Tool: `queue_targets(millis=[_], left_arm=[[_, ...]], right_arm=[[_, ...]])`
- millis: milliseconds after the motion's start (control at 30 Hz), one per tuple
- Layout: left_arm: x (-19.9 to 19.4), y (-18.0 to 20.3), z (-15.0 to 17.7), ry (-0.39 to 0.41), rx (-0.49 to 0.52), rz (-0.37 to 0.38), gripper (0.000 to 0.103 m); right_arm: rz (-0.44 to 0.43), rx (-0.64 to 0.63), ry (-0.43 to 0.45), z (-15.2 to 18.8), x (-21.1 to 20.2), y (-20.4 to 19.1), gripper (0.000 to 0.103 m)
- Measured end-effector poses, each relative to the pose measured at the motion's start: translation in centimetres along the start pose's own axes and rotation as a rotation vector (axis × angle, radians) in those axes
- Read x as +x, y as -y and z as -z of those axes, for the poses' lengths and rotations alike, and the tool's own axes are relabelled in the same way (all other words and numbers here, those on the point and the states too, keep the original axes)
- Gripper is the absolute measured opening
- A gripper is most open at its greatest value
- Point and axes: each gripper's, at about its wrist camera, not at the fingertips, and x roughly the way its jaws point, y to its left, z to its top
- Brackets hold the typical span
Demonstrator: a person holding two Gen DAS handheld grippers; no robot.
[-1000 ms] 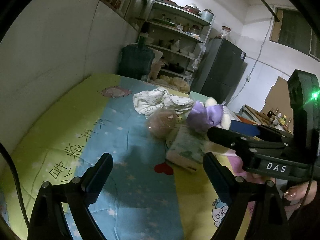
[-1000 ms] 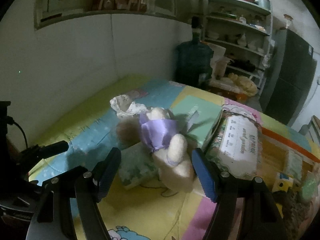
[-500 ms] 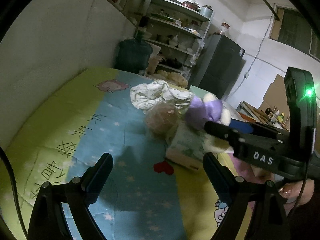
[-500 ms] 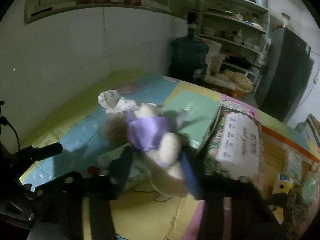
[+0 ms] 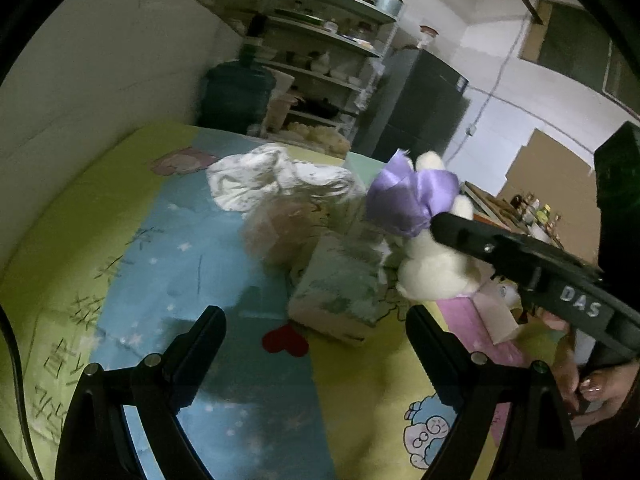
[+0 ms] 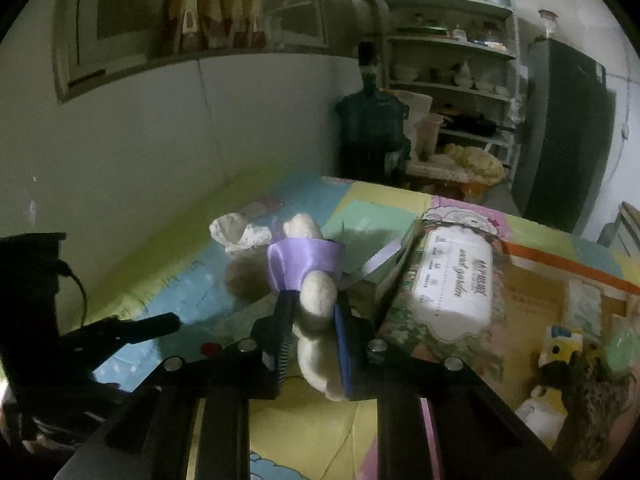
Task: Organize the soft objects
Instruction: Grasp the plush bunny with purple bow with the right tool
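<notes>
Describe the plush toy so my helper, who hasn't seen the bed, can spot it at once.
On the cartoon-print bedspread, look at the pile of soft things in the middle, beside the tissue pack. The plush toy is the cream one pinched in the right gripper. Only it wears a shiny purple ribbon.

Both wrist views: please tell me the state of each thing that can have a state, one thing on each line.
Right gripper: jaws have just been closing, now shut on the plush toy.
Left gripper: open, nothing between the jaws.
Plush toy: held, purple bow around it.
White cloth: crumpled, lying on the mat.
Green tissue pack: lying flat on the mat.
Wet wipes pack: lying with its label up.
</notes>
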Motion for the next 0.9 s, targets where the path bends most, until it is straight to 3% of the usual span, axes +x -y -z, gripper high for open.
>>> queue_targets(millis=[500,800,900], left_arm=[[4.4,2.0,-1.7,-0.139,0.089,-0.048,0.091],[5.1,2.9,-2.0,-0.154,0.103,-0.096,0.091],[5.4,2.6,-2.4,-0.142,0.086,-0.119,0.079]], right_arm=[[-0.029,0.048,0.076,0.3,-4.1,0.9,0.02],[-0.037,0.082,0.071,1.0,-4.4,1.5,0.02],[-0.038,0.087,0.068,0.8,-4.4,1.6,0.021]])
